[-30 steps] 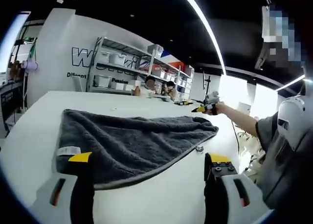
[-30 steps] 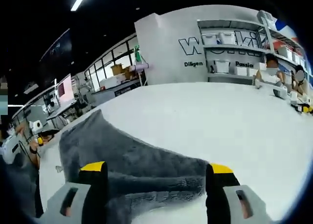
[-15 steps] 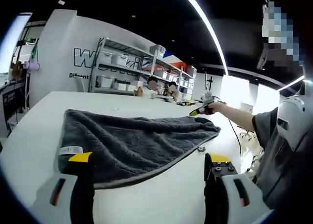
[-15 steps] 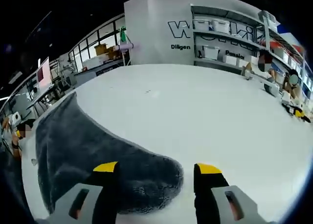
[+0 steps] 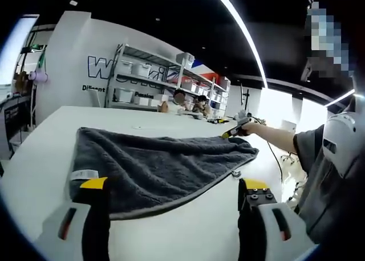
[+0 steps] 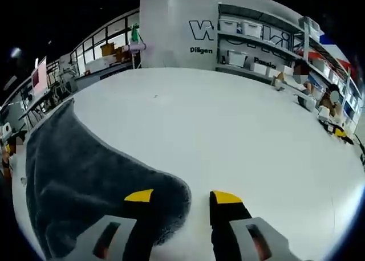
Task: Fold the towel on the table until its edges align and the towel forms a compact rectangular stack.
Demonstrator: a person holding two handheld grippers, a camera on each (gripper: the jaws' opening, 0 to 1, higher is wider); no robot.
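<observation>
A dark grey towel lies spread flat on the white table, with a white label near its left edge. My left gripper hovers open at the towel's near hem, its yellow-tipped jaws wide apart. A person's hand holds my right gripper at the towel's far right corner. In the right gripper view the towel stretches away to the left. Its rounded corner lies between the jaws of my right gripper. Those jaws are partly drawn together, still open, with white table showing in the gap.
A small metal object lies on the table just off the towel's right edge. The person's body stands at the right. Shelves with bins and seated people are beyond the far edge. Bare table stretches past the corner.
My right gripper's jaws have narrowed steadily around the towel's corner as it came down closer. The left gripper and the towel have not moved.
</observation>
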